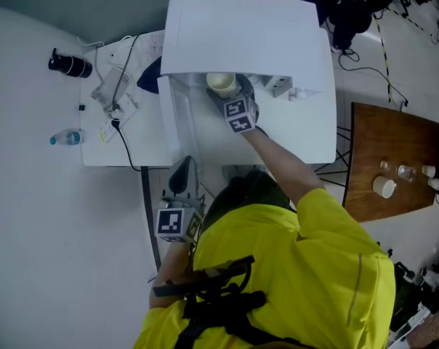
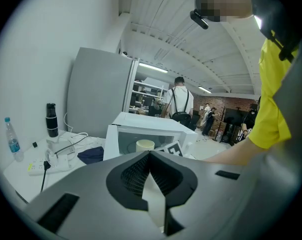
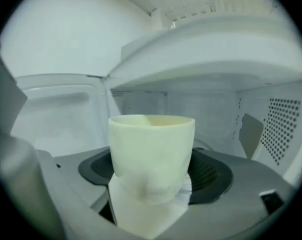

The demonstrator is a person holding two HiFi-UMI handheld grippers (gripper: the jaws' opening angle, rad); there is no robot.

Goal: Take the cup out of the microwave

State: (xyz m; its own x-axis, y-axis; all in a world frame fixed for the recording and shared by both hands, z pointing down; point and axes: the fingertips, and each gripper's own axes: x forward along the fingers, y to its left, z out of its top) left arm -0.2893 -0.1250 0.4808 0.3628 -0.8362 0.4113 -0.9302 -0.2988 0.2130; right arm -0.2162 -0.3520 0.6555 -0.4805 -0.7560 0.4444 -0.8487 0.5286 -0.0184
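Left of the microwave (image 1: pixel 278 42) stand a bottle (image 1: pixel 65 138) and a flask (image 1: pixel 70 65); its door (image 3: pixel 56 114) is open. We reach our right gripper (image 1: pixel 232 99) inside, tilted down. The cup (image 3: pixel 152 154) sits between its fingers, which seem to press its sides. Our left gripper (image 1: pixel 180 169) hangs before the microwave, with its fingers together and empty.

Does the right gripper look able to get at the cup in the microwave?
Probably yes: the microwave is open, and the cup already stands between the right gripper's jaws, nothing blocking.
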